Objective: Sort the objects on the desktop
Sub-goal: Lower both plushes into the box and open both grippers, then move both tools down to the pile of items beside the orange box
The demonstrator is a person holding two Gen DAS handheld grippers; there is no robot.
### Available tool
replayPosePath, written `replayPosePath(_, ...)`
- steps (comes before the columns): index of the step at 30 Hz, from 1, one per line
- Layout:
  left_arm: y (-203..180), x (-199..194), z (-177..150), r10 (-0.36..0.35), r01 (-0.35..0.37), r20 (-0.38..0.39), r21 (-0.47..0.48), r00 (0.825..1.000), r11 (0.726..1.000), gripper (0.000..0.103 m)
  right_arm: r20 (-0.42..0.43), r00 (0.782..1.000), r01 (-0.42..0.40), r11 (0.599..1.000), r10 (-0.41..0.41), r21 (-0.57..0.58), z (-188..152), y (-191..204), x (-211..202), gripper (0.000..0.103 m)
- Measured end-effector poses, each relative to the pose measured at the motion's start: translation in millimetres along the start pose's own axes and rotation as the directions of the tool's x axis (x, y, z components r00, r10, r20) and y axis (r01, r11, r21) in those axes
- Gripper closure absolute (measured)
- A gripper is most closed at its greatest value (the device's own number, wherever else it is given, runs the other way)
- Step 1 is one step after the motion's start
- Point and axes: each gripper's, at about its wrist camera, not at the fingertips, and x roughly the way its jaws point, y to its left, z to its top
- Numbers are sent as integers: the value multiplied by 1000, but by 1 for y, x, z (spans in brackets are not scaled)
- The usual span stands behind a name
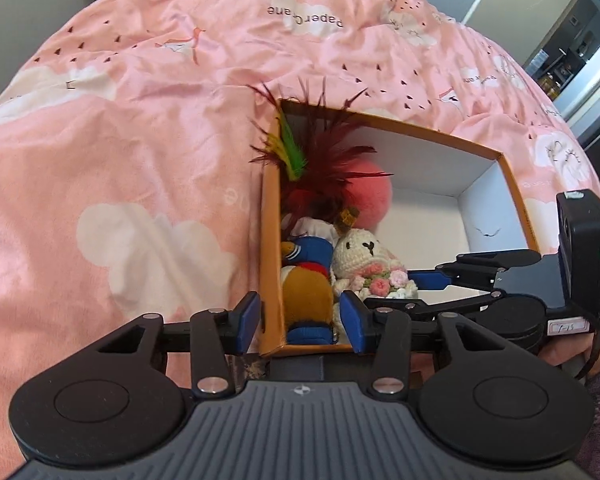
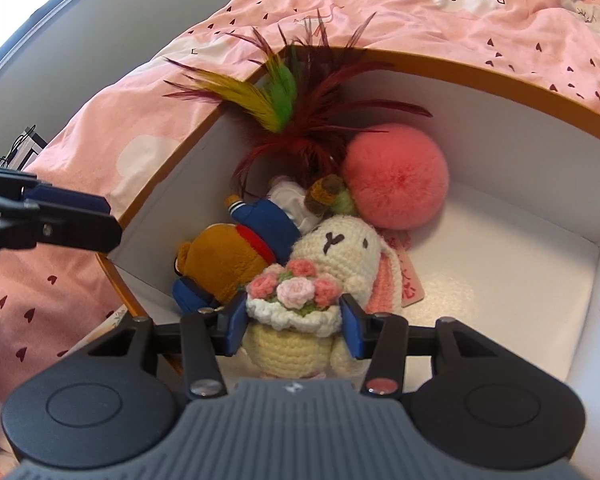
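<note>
Rabbit [image 1: 366, 258] down in the box [image 1: 512, 184], on the bed, seen over the left gripper [image 1: 300, 322]. Left fingers [image 1: 247, 320] partly open, straddling the box's near wall, holding nothing. Right gripper [image 1: 430, 280] reaching in from the right, closer to the rabbit.

Right view: rabbit [image 2: 332, 252] upright between the fingers [image 2: 352, 330], bouquet at pad height, long axis running away from the camera; pads at both sides, gripping, by the look. One rabbit, one bear [image 2: 220, 260], one pink pompom [image 2: 396, 176], one feather toy [image 2: 284, 100], one box [image 2: 480, 76].
</note>
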Motion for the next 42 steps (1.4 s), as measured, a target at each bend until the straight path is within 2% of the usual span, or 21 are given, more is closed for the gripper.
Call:
replayPosePath(4, -1, -5, -8, 14, -14, 23, -5, 1000, 1000, 51, 0, 1000, 11, 1000, -11, -2, 1, 4, 2, 52)
replayPosePath(10, -4, -18, -20, 7, -6, 67, -12, 998, 1000, 51, 34, 998, 53, 999, -53, -4, -4, 7, -7, 47)
replayPosePath(14, -9, -32, -31, -5, 5, 104, -2, 995, 1000, 51, 95, 991, 102, 994, -98, -39, -8, 16, -22, 47)
replayPosePath(18, -17, -45, -45, -28, 26, 121, 18, 992, 1000, 51, 174, 979, 113, 993, -103, -44, -19, 26, -47, 47)
replayPosePath(23, -28, -48, -67, -48, 44, 106, 42, 993, 998, 50, 251, 964, 97, 995, -88, -24, -45, 39, -84, 47)
replayPosePath(27, -32, -46, -83, 4, -10, 99, 52, 995, 999, 46, 288, 955, 79, 997, -77, 4, -69, 48, -106, 47)
replayPosePath(32, -30, -40, -100, 96, -99, 48, 52, 994, 994, 45, 246, 968, 44, 998, -56, 55, -91, 59, -106, 47)
replayPosePath(36, -19, -37, -106, 98, -98, 12, 19, 995, 995, 45, 196, 981, -1, 998, -13, 70, -100, 72, -87, 47)
replayPosePath(42, -2, -43, -109, 101, -99, 33, -46, 994, 994, 46, 79, 997, 3, 998, -7, 60, -103, 94, -54, 40)
